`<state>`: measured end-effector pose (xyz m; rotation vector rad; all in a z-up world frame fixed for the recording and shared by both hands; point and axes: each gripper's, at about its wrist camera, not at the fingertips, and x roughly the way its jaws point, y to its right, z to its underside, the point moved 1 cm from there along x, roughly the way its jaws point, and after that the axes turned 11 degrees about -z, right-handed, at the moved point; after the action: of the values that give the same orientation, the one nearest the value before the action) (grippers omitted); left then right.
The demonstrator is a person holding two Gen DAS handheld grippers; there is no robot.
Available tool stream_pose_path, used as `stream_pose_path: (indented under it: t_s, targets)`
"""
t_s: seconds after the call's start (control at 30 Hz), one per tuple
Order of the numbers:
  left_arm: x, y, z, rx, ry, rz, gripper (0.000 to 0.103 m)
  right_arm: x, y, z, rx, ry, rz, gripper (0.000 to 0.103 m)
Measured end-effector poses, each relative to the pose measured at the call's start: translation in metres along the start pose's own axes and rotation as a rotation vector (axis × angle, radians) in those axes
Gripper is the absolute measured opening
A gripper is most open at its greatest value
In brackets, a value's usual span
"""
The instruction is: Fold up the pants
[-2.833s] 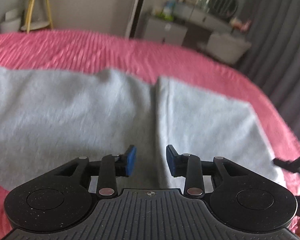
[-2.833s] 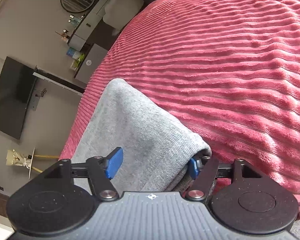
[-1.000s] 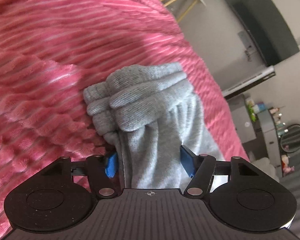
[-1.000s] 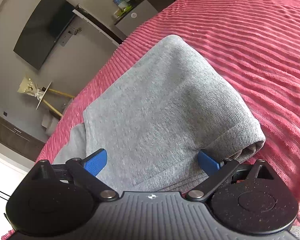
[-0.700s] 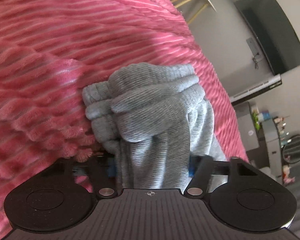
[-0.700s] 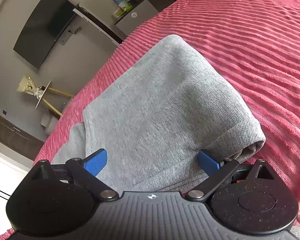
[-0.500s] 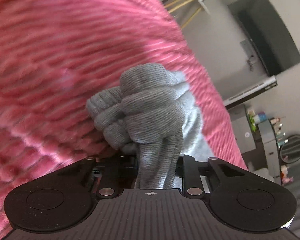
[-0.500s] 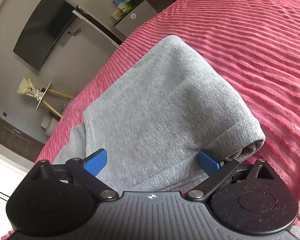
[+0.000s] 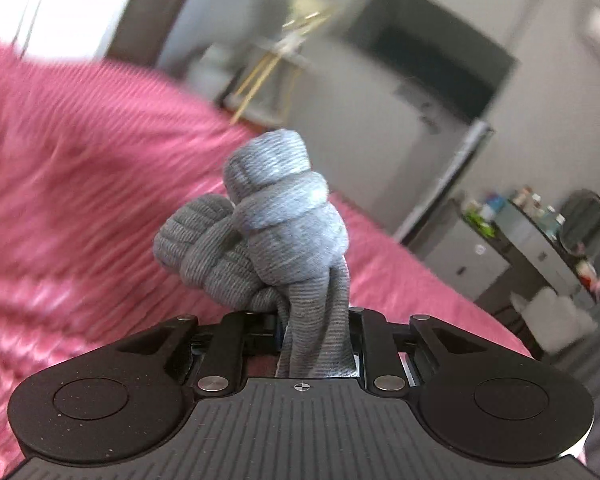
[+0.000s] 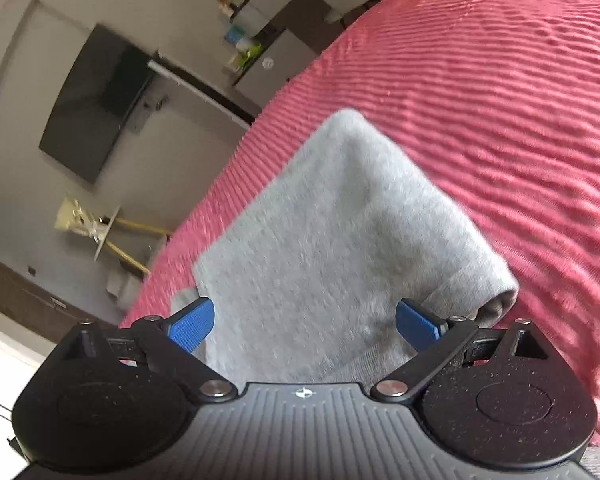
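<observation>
The left tool [image 9: 314, 326] is clamped on a bunched end of the grey pants [image 9: 284, 232], lifted above the pink bed [image 9: 80, 184]. The right tool [image 10: 302, 324] stands apart around their folded part [image 10: 340, 240].

Counts: one pair of grey pants [image 10: 340, 248], bunched between the left fingers, spread between the right fingers. Two grippers: left gripper [image 9: 314, 330], right gripper [image 10: 302, 324]. One pink bed [image 10: 500, 100]. One wall TV [image 10: 96, 108] beyond the fingers. One gold-legged side table [image 10: 112, 236].
</observation>
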<state>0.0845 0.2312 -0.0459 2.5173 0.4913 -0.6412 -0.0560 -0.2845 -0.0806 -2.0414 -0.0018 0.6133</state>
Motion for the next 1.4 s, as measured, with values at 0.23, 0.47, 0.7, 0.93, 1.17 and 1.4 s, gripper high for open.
stream_pose_path:
  t_s: [0.23, 0.47, 0.7, 0.93, 1.17, 1.4]
  targets:
    - [-0.082, 0.174, 0.059, 0.534, 0.193, 0.221, 0.021, -0.032, 0.006, -0.029, 0.044, 0.128, -0.067, 0.097]
    - [-0.075, 0.308, 0.256, 0.998, -0.013, 0.335, 0.027, -0.061, 0.031, -0.048, 0.100, 0.215, -0.076, 0.097]
    - [-0.105, 0.294, 0.305, 1.237, 0.016, 0.316, 0.055, -0.063, 0.046, -0.054, 0.087, 0.131, -0.107, 0.097]
    - [-0.121, 0.196, 0.171, 0.672, -0.214, 0.339, 0.092, -0.034, 0.031, -0.047, 0.097, 0.017, -0.197, 0.097]
    - [-0.070, 0.080, 0.126, 0.256, -0.225, 0.053, 0.089, 0.019, 0.030, -0.018, 0.138, -0.069, -0.084, 0.097]
    - [-0.038, 0.065, 0.123, 0.126, -0.342, 0.084, 0.086, 0.042, 0.008, -0.014, 0.065, 0.028, 0.030, 0.089]
